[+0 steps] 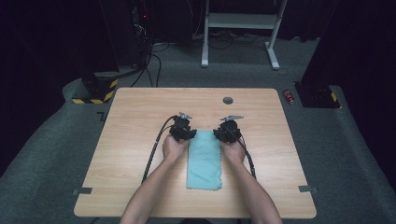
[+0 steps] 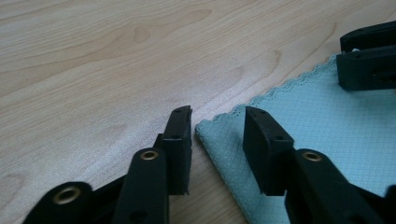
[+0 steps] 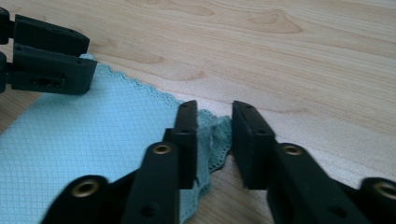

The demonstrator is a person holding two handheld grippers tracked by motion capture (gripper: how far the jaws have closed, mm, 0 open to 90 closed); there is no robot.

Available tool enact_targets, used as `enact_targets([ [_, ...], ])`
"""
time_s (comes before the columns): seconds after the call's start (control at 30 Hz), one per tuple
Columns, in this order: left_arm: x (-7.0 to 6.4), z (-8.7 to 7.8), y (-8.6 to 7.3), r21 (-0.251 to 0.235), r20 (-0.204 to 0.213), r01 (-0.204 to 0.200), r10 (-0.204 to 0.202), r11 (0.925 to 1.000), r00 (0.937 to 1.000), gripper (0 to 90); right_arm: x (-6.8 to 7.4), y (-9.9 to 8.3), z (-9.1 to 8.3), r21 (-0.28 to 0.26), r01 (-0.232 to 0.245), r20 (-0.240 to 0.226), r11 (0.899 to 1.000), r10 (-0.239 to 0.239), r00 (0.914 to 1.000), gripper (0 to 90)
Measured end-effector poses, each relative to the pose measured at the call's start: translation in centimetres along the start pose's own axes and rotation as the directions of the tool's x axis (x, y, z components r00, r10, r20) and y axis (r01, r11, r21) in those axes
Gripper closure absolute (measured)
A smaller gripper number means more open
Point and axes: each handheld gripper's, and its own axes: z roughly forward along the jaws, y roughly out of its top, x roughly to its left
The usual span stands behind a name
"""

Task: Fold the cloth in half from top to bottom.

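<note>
The pale turquoise waffle-weave cloth (image 1: 204,160) lies flat on the wooden counter (image 1: 140,140), its long axis running back toward the person. Left tool (image 2: 215,122) and right tool (image 3: 212,119) each straddle a far corner, jaws parted, gripping nothing yet.

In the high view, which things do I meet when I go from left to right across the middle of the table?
Left gripper in the person's left hand → light blue folded cloth with scalloped edge → right gripper in the right hand, all on the light wooden table.
</note>
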Motion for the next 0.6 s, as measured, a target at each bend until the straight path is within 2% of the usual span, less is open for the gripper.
enact_targets([
  [0.13, 0.00, 0.01, -0.02, 0.001, 0.018, 0.003, -0.003, 1.0000, 0.9998, 74.6, -0.04, -0.05, 0.04, -0.001, 0.029, 0.012, 1.000, -0.029, 0.9995, 85.9],
  [0.3, 0.62, 0.00, -0.09, 0.004, 0.055, 0.031, -0.031, 0.9995, 0.9980, 85.9, 0.00, -0.02, 0.01, 0.002, 0.040, 0.004, 0.999, -0.040, 0.9992, 89.1],
  [0.47, 0.67, -0.24, -0.11, 0.001, 0.059, 0.011, -0.011, 0.9999, 0.9982, 88.7, -0.24, 0.05, -0.35, -0.014, 0.024, -0.029, 1.000, -0.024, 0.9993, 89.6],
  [0.6, 0.81, -0.72, 0.08, -0.019, 0.072, 0.017, -0.015, 0.9997, 0.9973, 88.9, -0.07, 0.25, -0.89, -0.030, 0.034, -0.037, 0.999, -0.035, 0.9987, 89.6],
])
